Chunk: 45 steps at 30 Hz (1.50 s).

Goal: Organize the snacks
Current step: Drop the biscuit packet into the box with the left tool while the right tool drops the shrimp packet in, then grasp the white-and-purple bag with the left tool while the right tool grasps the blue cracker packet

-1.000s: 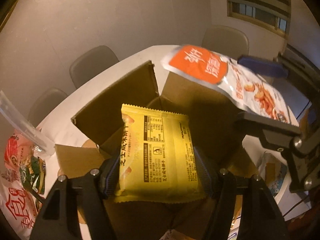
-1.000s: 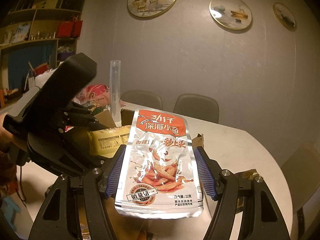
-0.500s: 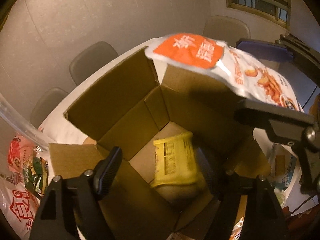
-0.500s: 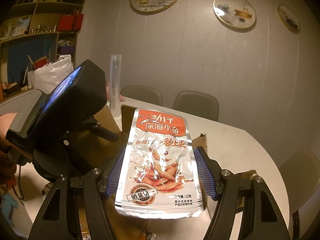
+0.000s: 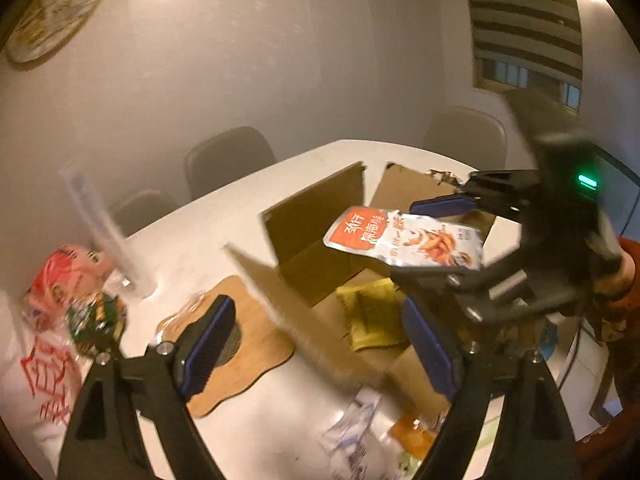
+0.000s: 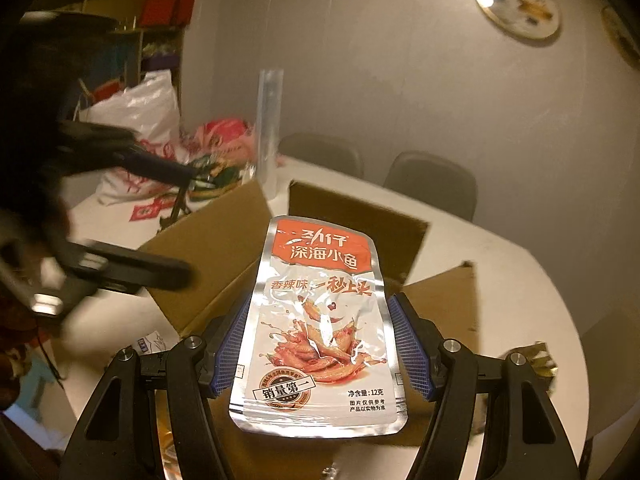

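An open cardboard box [image 5: 320, 236] [image 6: 224, 256] stands on the white table. A yellow snack packet [image 5: 370, 316] lies on the box floor. My left gripper [image 5: 316, 344] is open and empty, pulled back to the left of the box; it is a blurred shape at the left in the right wrist view [image 6: 132, 216]. My right gripper [image 6: 320, 348] is shut on a silver and orange fish snack pouch [image 6: 320, 320] [image 5: 404, 238], held over the open box.
A wooden board [image 5: 240, 348] lies beside the box. A clear tall cylinder [image 5: 100, 232] [image 6: 269, 128] and bags of snacks [image 5: 60, 320] stand at the left. Loose packets [image 5: 380, 432] lie by the front edge. Chairs [image 6: 432, 184] ring the table.
My left gripper opened and dropped the yellow packet into the box, then pulled back and to the left. My right gripper kept the pouch and came over the box.
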Tool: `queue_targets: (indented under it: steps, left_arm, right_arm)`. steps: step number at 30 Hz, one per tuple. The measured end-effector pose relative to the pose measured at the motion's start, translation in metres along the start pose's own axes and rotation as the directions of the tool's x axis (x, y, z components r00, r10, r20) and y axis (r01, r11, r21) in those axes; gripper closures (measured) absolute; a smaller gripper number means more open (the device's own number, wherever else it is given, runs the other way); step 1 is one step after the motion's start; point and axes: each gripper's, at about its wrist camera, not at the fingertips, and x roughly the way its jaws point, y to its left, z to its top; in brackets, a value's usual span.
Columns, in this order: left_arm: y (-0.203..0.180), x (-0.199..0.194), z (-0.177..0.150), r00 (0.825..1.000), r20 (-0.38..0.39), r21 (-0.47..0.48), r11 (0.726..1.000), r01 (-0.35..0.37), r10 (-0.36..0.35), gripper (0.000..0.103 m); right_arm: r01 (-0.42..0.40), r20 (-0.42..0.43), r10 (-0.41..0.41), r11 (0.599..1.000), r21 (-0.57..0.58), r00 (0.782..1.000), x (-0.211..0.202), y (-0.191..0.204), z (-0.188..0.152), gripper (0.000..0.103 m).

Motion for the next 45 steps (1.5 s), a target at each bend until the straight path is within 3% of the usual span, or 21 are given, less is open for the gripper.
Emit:
queue_targets:
  steps: [6,9,12,16,19,23,29,32,36,41,45]
  left_arm:
    - [0.011,-0.003,-0.052,1.0,-0.017,-0.078,0.997,0.02,-0.021,0.02]
    - [0.012,0.01,-0.08,0.999,-0.038,-0.131,0.991,0.026,-0.031,0.02]
    - [0.01,0.023,-0.102,0.997,-0.063,-0.172,0.985,0.026,-0.037,0.02]
    - [0.009,0.041,-0.132,0.984,-0.112,-0.25,0.962,0.109,-0.14,0.02]
    - [0.004,0.051,-0.144,0.981,-0.131,-0.263,0.959,0.102,-0.141,0.02]
    - [-0.001,0.063,-0.155,0.978,-0.15,-0.276,0.956,0.098,-0.143,0.034]
    - [-0.006,0.069,-0.158,0.971,-0.167,-0.274,0.954,0.12,-0.17,0.05]
    - [-0.007,0.07,-0.157,0.971,-0.171,-0.276,0.954,0.117,-0.169,0.055]
    - [-0.01,0.076,-0.156,0.969,-0.19,-0.264,0.959,0.103,-0.156,0.055]
    - [-0.009,0.079,-0.155,0.97,-0.191,-0.257,0.961,0.099,-0.151,0.058]
    - [-0.009,0.08,-0.157,0.976,-0.174,-0.262,0.961,0.085,-0.133,0.065]
  right_arm:
    - [-0.017,-0.135,0.022,0.999,0.038,0.991,0.048,-0.007,-0.004,0.038]
    - [-0.01,-0.152,0.018,0.999,0.05,0.988,0.057,-0.009,-0.007,0.038]
    - [-0.004,-0.143,0.012,0.998,0.058,0.99,0.057,-0.01,-0.008,0.038]
    - [-0.006,-0.109,0.012,0.998,0.057,0.994,0.045,-0.004,-0.004,0.038]
    - [0.014,-0.067,-0.01,0.999,0.045,0.998,0.026,0.0,-0.001,0.038]
    - [0.01,0.021,-0.011,0.998,0.06,1.0,-0.016,0.005,-0.008,0.038]
    - [0.017,0.067,-0.025,0.994,0.112,0.997,-0.078,0.012,-0.058,0.036]
    - [0.052,0.044,-0.061,0.981,0.187,0.997,-0.094,0.005,-0.095,0.027]
    - [0.152,-0.042,-0.146,0.955,0.253,0.988,-0.089,0.004,-0.142,0.026]
    - [0.167,-0.112,-0.136,0.92,0.354,0.984,-0.073,-0.003,-0.183,0.022]
    - [0.201,-0.132,-0.163,0.906,0.372,0.978,-0.063,-0.001,-0.194,0.022]
